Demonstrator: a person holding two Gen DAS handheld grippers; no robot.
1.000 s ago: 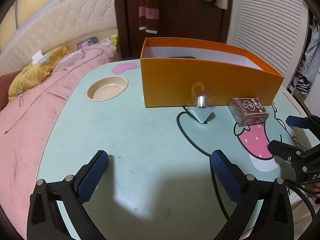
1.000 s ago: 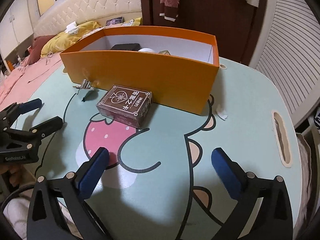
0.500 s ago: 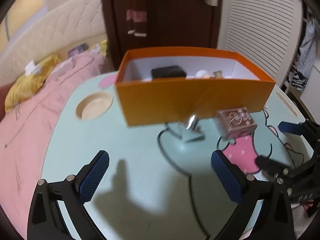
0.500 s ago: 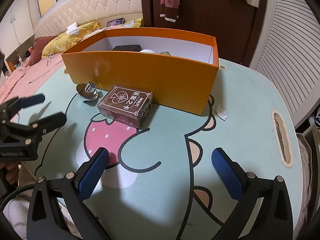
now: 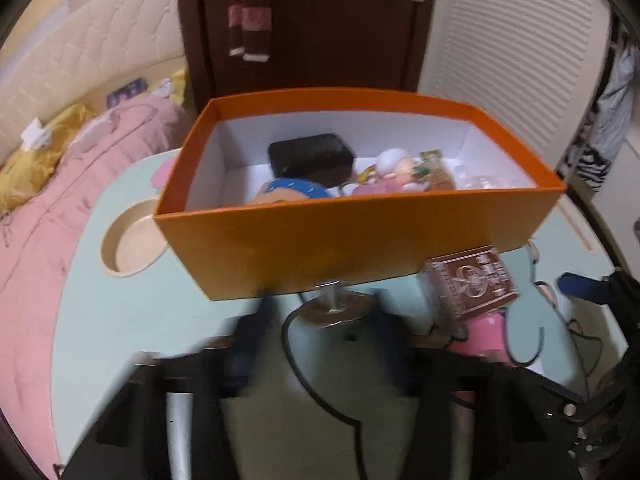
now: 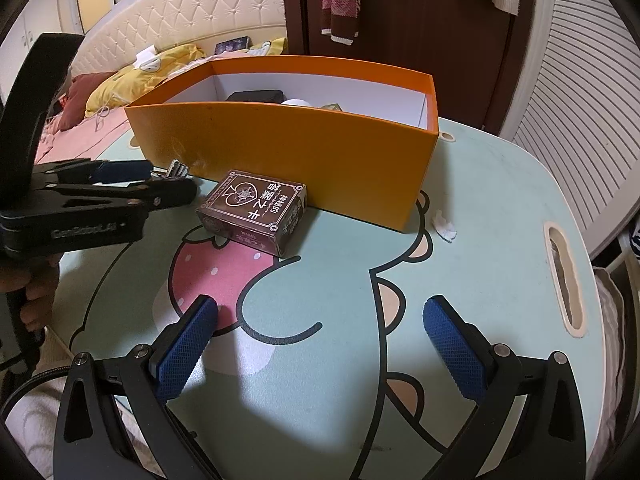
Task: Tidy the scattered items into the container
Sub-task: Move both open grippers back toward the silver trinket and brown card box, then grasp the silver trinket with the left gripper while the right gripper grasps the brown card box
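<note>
Metal piece (image 6: 176,169) between closing left tongs (image 6: 160,182)

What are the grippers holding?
Left gripper's jaws are closing around the metal piece by the box; firm hold cannot be told. Right gripper holds nothing.

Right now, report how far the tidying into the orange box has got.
Done: a black case and toys lie in the orange cardboard box. In hand: the left gripper's jaws are closing around the small silver metal piece. Left: the brown card pack beside the box; right gripper open, empty.
</note>
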